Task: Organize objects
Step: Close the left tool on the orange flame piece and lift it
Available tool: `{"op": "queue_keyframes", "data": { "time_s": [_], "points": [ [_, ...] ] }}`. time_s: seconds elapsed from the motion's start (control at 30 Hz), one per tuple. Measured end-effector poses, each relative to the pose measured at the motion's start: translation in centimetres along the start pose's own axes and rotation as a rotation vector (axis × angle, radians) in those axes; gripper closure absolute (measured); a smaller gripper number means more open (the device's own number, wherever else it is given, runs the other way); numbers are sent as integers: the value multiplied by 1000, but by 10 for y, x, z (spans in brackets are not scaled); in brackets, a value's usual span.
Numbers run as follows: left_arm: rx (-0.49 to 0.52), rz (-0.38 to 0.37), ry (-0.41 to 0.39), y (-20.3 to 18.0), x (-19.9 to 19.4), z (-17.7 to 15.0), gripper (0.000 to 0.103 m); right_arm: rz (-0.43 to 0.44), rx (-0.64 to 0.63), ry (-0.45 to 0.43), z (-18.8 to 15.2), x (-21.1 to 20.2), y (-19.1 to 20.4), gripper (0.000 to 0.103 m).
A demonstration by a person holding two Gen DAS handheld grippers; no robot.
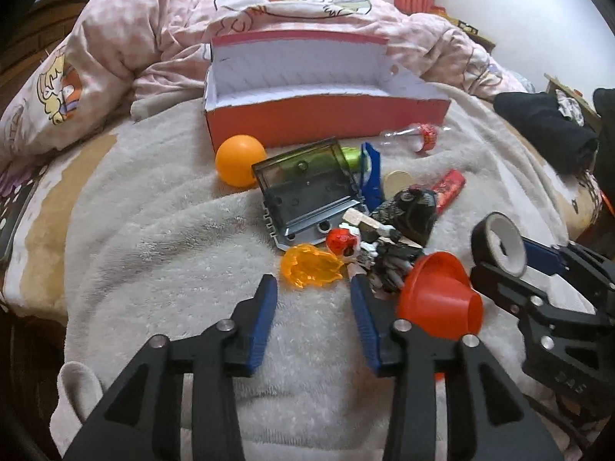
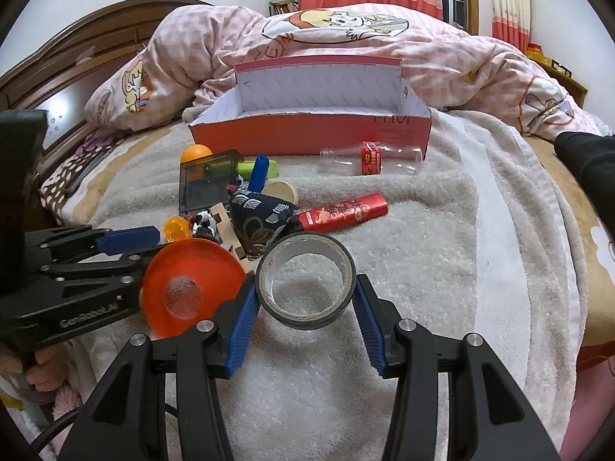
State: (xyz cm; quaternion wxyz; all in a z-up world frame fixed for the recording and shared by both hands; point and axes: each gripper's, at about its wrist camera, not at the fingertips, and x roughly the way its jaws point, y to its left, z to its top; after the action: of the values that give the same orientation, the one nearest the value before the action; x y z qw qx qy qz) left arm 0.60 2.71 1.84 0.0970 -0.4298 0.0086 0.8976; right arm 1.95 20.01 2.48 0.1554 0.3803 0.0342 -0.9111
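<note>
The right gripper's [image 2: 305, 299] fingers clamp a tape roll [image 2: 305, 280], while the left gripper's [image 1: 313, 307] stand parted and empty beside the red funnel [image 1: 438, 299].

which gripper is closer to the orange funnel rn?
Left. The left gripper has its jaws open, one finger right beside the orange funnel. The right gripper sits past it, jaws closed on the tape roll.
</note>
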Motion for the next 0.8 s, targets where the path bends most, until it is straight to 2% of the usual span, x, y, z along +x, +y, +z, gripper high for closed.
{"op": "queue_keyframes", "data": {
  "time_s": [0.13,0.33,0.47,0.5,0.57,0.8],
  "points": [
    [-31,-10,11,5,5,3,60,1,9,14,0,3,-2,53],
    [-48,40,38,8,11,10,60,15,31,47,-1,9,-7,53],
    [-18,73,45,3,16,14,61,12,33,52,-1,10,-8,53],
    [-17,73,42,2,16,14,62,11,34,52,-1,10,-8,53],
    [-17,71,43,4,16,15,73,13,36,55,-1,11,-8,53],
    [-58,72,53,16,5,13,73,9,24,60,0,11,-5,53]
  ]
}}
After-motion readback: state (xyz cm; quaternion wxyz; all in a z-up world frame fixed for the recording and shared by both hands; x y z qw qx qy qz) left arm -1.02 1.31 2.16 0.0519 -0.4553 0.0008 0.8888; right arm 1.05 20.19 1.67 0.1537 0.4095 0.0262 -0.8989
